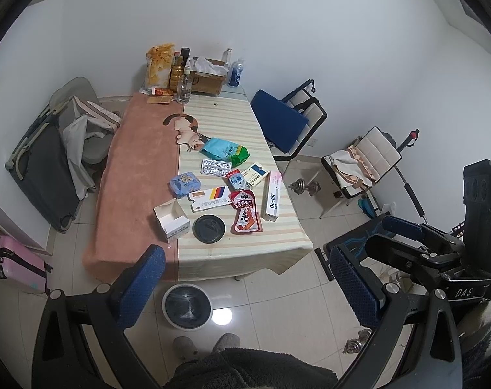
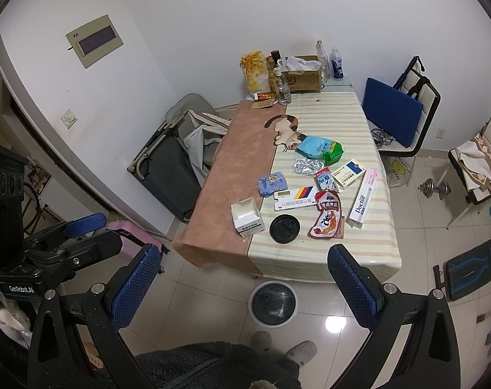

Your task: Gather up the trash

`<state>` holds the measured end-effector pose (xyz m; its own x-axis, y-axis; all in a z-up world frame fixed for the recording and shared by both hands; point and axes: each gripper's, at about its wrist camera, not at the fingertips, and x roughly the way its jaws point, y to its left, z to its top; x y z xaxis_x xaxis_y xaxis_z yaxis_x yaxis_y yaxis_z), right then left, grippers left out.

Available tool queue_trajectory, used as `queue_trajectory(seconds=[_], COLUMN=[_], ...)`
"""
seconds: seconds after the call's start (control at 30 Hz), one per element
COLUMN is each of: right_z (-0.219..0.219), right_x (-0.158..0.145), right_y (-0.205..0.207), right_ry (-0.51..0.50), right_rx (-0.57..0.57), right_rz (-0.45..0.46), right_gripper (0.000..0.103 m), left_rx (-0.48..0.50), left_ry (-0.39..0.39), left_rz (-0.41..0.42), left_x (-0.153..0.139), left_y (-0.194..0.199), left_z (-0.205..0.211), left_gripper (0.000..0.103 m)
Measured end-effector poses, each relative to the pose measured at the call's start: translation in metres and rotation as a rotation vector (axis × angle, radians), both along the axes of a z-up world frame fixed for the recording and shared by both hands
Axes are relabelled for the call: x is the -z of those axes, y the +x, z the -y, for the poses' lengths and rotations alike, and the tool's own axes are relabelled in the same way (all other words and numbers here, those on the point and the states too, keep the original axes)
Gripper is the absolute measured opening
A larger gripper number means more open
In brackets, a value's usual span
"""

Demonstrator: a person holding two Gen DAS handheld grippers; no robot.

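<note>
Trash lies on the cloth-covered table [image 1: 138,168] [image 2: 368,243]: a black cup lid [image 1: 209,229] [image 2: 284,229], an open white box [image 1: 171,220] [image 2: 247,217], red snack wrappers [image 1: 245,214] [image 2: 326,217], a long Doctor box [image 1: 272,196] [image 2: 362,199], pill blisters [image 1: 216,167] [image 2: 308,166], a blue-green bag [image 1: 224,150] [image 2: 320,149]. A white bin with a black liner [image 1: 187,306] [image 2: 273,303] stands on the floor before the table. My left gripper [image 1: 245,288] and right gripper [image 2: 245,288] are open, empty, held high in front of the table.
Bottles, a chip bag and a cardboard box [image 1: 206,76] [image 2: 302,76] stand at the table's far end. Chairs [image 1: 294,120] [image 2: 397,113] stand to the right, a folded cot [image 1: 47,168] to the left. Dumbbells [image 1: 305,188] lie on the floor. My slippered feet [image 1: 206,345] stand by the bin.
</note>
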<state>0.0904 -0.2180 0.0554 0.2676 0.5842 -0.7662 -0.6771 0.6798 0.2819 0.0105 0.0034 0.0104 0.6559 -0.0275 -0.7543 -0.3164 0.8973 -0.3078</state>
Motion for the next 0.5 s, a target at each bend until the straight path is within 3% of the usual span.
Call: queue_trajectory(seconds=[0.5], right_z=[0.0014], right_x=[0.0041], right_y=[-0.0035], right_ry=[-0.006], right_rx=[-0.007], right_rz=[-0.011], right_gripper=[0.103], left_rx=[0.004], left_ry=[-0.003], left_rz=[-0.001], left_x=[0.0003], left_y=[0.0009], left_z=[0.0033], left_gripper=[0.103])
